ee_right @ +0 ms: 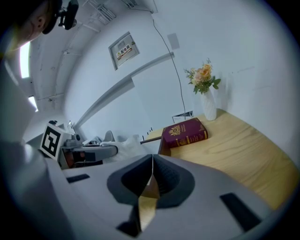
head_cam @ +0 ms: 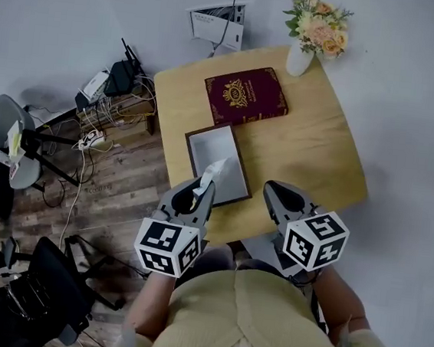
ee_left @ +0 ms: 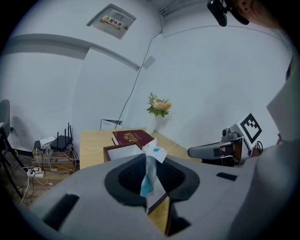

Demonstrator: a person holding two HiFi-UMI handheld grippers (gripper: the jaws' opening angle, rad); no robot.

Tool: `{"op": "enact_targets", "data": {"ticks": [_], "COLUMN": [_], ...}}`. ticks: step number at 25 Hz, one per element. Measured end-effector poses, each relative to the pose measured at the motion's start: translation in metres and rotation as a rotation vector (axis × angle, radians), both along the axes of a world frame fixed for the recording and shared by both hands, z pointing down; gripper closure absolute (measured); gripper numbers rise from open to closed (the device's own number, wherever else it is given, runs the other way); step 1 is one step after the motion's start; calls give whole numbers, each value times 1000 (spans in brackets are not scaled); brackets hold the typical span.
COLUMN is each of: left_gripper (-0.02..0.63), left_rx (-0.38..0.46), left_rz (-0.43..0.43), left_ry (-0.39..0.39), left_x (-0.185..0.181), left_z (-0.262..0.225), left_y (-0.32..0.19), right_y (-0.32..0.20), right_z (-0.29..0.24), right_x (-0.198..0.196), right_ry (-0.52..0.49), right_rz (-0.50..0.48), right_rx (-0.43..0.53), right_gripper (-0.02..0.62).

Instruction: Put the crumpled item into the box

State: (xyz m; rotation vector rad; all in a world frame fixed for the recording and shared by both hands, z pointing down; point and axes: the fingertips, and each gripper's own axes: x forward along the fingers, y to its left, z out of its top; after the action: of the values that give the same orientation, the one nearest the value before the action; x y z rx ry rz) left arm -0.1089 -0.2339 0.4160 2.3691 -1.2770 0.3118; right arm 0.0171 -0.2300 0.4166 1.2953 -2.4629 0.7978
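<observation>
Holding the crumpled item [head_cam: 212, 173] by its lower end, the left gripper [head_cam: 199, 194] is clenched. The item stands upright above the jaws, at frame centre, over the near left corner of the open box [head_cam: 223, 150]. The box interior lies directly ahead, up-frame. The right gripper [head_cam: 280, 197], pressed together on nothing, hovers at lower right, off the box.

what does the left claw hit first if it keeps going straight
Probably the open box, lying just ahead of the left claw and the crumpled tissue it grips; the red book sits beyond it. Depth is unclear.
</observation>
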Motion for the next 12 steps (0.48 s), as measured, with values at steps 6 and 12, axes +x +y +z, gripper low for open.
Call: {"op": "enact_targets", "data": {"ticks": [6,12], "left_gripper": [535,535], "left_rx": [-19,-40], "left_rz": [39,72], "left_ry": [-23,-32], "left_x": [2,5], "left_z": [11,18], "left_y": [-9,-15], "right_y": [-6,-11], "right_z": [5,8], "right_x": [-7,-11], "right_ry": [8,11], "right_rz": [0,2], "right_rx": [-13,-20], "right_gripper": [566,566]}}
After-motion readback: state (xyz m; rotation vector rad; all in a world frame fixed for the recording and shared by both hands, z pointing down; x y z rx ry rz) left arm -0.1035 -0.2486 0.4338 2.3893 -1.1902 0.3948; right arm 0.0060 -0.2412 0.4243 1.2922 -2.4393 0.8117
